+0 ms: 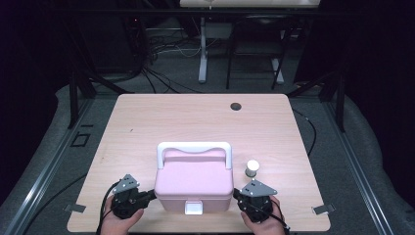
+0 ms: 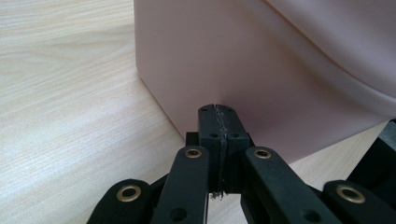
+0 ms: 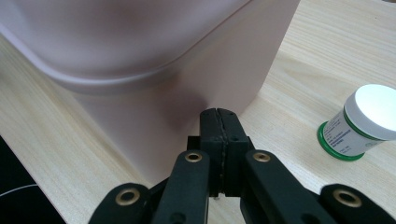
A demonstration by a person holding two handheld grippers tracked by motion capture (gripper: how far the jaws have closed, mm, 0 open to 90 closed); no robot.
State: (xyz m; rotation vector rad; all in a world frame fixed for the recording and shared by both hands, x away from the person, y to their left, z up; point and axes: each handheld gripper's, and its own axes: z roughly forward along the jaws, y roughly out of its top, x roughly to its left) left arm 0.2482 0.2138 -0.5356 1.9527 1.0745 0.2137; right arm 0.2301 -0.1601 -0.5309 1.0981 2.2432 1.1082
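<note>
At the table's (image 1: 147, 117) near edge sits the pink box (image 1: 194, 183), lid on. Left gripper (image 1: 149, 196) and right gripper (image 1: 237, 195) flank it, jaws fully closed, empty, tips probably touching its sides. Likely squaring it up; next comes the front latch (image 1: 193, 208). The right gripper view adds the label on the small jar (image 3: 360, 123) right of the box.

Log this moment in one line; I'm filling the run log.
left gripper: shut, tips at pink box left side | right gripper: shut, tips at right side | small jar: right of box
</note>
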